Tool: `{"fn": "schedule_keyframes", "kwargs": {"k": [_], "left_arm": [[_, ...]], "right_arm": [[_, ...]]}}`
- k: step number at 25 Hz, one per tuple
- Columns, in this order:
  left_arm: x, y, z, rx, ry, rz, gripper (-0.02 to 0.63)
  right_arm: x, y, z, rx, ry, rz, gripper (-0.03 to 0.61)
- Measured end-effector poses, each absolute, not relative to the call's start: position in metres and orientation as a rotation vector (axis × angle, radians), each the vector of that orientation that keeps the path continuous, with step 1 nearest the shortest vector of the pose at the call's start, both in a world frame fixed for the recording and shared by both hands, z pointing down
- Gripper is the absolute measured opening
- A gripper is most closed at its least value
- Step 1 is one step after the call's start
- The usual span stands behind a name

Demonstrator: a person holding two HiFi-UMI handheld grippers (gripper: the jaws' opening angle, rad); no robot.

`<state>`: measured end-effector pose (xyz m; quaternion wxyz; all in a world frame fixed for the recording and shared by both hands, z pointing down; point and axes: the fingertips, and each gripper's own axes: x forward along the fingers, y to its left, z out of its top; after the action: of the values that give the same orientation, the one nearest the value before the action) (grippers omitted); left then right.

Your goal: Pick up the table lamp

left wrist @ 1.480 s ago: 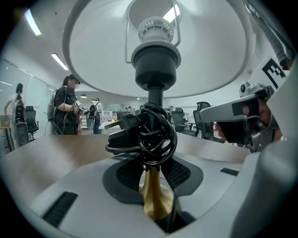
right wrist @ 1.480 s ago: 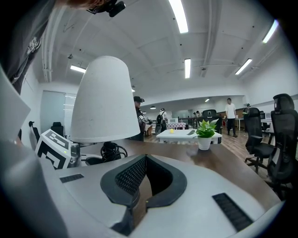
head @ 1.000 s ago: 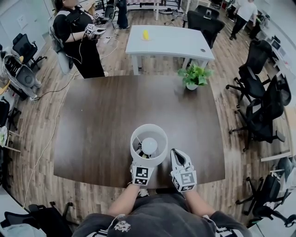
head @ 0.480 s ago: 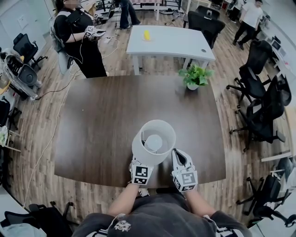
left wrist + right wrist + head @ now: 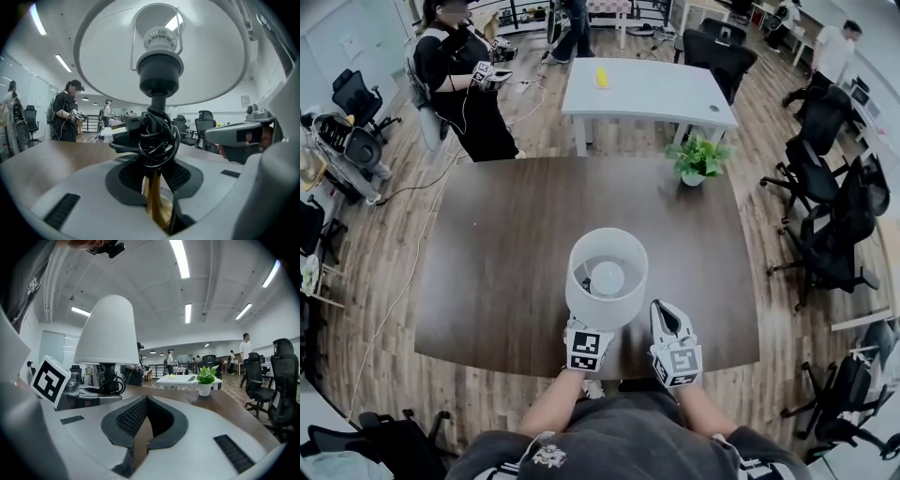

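Left gripper (image 5: pixel 157 183) jaws clamped on brass stem (image 5: pixel 154 206) of table lamp (image 5: pixel 607 279), just under bundled black cord (image 5: pixel 154 136). Lamp upright, white shade over near edge of dark table (image 5: pixel 506 244); base hidden. Right gripper (image 5: pixel 667 314) just beside lamp, jaws together, empty. Potted plant (image 5: pixel 697 157) at far edge.

The table lamp (image 5: pixel 607 281) is held upright over the near edge of the worktop (image 5: pixel 506 244), about halfway along it. Its round white shade (image 5: pixel 589 307) is open at the top, and a white bulb (image 5: pixel 607 277) is seen inside. A black cord (image 5: pixel 154 136) is wound around its thin gold stem (image 5: pixel 154 206), which is squeezed between the jaws of the left gripper (image 5: pixel 155 185).
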<state>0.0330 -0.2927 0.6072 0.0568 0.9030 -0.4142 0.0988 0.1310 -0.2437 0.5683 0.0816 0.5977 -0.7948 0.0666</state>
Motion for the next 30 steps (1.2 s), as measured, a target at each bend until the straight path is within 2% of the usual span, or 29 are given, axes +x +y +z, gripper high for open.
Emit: {"fn": "schedule_keyframes", "kwargs": {"k": [30], "left_arm": [[-0.009, -0.283, 0.441, 2.757, -1.280, 0.094, 0.101]], "right_arm": [[0.086, -0.229, 0.420, 1.863, -2.580, -0.088, 0.025]]}}
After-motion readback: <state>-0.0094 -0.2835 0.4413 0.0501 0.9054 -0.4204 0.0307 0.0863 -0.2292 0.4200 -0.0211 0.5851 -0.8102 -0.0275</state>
